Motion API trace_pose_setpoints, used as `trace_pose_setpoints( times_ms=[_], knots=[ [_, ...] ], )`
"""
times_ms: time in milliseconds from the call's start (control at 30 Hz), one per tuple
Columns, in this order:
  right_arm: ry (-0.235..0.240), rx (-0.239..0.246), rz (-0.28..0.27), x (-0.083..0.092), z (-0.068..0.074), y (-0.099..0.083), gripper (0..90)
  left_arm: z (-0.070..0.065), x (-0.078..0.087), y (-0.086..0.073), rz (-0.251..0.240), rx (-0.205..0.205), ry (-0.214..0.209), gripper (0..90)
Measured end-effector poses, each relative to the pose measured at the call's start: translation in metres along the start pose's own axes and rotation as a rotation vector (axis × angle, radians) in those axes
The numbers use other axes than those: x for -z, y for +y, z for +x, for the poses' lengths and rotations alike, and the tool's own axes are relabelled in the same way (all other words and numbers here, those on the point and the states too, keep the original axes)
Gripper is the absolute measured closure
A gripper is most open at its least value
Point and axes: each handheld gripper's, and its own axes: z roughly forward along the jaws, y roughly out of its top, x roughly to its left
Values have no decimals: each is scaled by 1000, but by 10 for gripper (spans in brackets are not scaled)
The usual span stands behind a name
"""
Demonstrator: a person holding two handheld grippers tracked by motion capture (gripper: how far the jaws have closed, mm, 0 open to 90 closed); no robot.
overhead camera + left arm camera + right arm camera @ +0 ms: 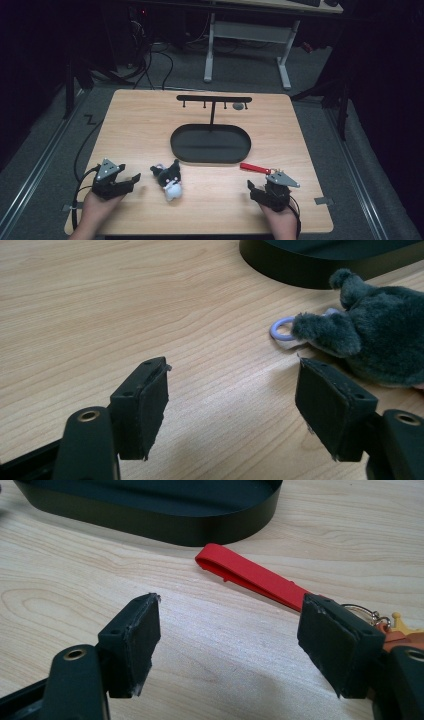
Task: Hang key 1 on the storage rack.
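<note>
A grey and white plush keychain (169, 182) lies on the wooden table between my two grippers. In the left gripper view the plush (380, 340) sits just right of the jaws, its lilac ring (281, 329) resting on the wood. My left gripper (131, 182) (232, 375) is open, with bare table between its pads. A red strap keychain (255, 167) (250, 575) lies in front of my right gripper (256, 189) (230, 607), which is open too. The strap's metal ring (364, 612) and an orange charm lie partly behind the right pad.
A black oval tray (210, 157) sits mid-table, with a black T-shaped hook rack (214, 98) rising from its far side; a small grey item (238, 106) hangs near the rack's right end. Bare wood surrounds both grippers. Table edges are close behind the hands.
</note>
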Motion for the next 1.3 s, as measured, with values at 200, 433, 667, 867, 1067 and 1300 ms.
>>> trace_pose_setpoints(
  times_ms=[200, 433, 667, 867, 1067, 1300],
  knots=[
    [11, 1, -3, 3, -2, -3, 255, -2, -2, 2, -10, -3, -4, 304],
    [17, 0, 3, 4, -2, -5, 255, -4, -4, 2, 5, -19, -14, 303],
    [19, 12, 8, 0, 1, -3, 254, -6, -4, 1, 18, -44, -12, 297],
    [27, 17, 16, -2, 1, -4, 252, -6, -4, 0, 16, -49, -11, 298],
    [46, 19, 12, -1, 2, -3, 241, -7, -4, 0, 13, -55, -10, 298],
    [60, 24, 20, 1, 2, 0, 231, -8, -4, 1, 10, -70, -6, 298]
  ],
)
